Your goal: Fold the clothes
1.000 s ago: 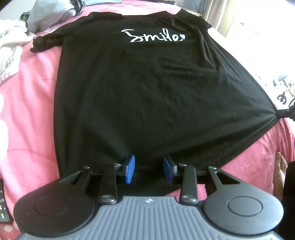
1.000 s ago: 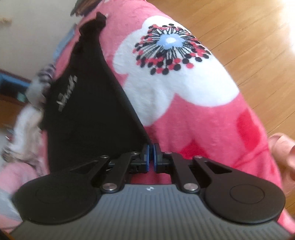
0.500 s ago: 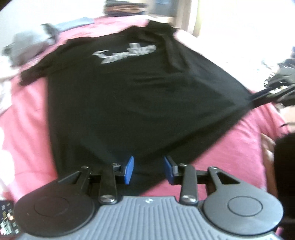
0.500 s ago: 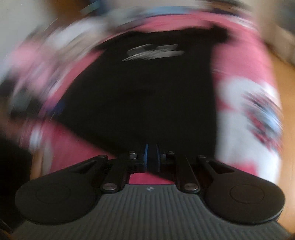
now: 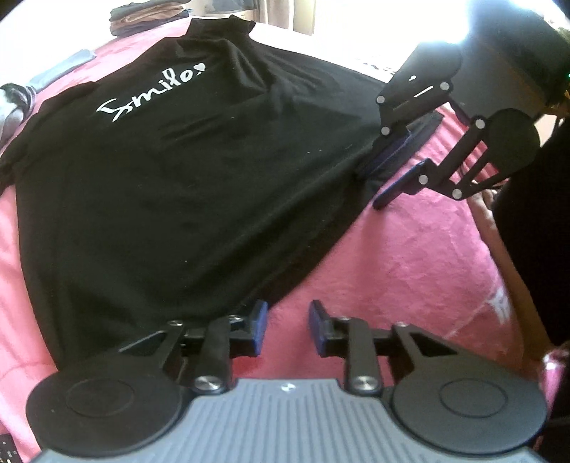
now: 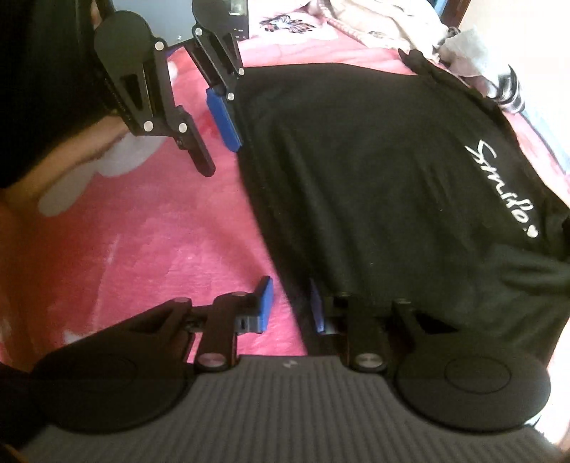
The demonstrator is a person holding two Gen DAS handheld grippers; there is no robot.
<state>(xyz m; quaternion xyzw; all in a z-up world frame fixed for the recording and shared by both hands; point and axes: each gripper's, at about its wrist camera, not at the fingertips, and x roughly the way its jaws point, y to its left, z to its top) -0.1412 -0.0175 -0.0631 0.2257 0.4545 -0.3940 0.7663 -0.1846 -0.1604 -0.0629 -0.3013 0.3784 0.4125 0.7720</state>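
A black T-shirt (image 5: 185, 185) with white "Smile" lettering lies flat on a pink blanket (image 5: 420, 270). My left gripper (image 5: 288, 327) sits at the hem's near corner, jaws closing. Only blanket shows between its pads, and the cloth edge touches the left pad. In the right wrist view the left gripper (image 6: 219, 158) stands beside the shirt's (image 6: 374, 185) corner. My right gripper (image 6: 290, 306) is at the other hem corner, jaws opening. The shirt edge runs between its pads, which do not press it. The left wrist view shows the right gripper (image 5: 374, 185) straddling that corner.
Folded clothes (image 5: 146, 17) are stacked beyond the collar. A grey garment (image 5: 14, 103) and a loose clothes pile (image 6: 392, 21) lie near the sleeves. A person in dark clothing (image 5: 534, 231) stands at the bed's edge. White flower patches (image 6: 117, 156) mark the blanket.
The right gripper swung round from the shirt's side to face the hem, and its shut jaws parted. The left gripper slid right along the hem to the corner, jaws slightly narrower.
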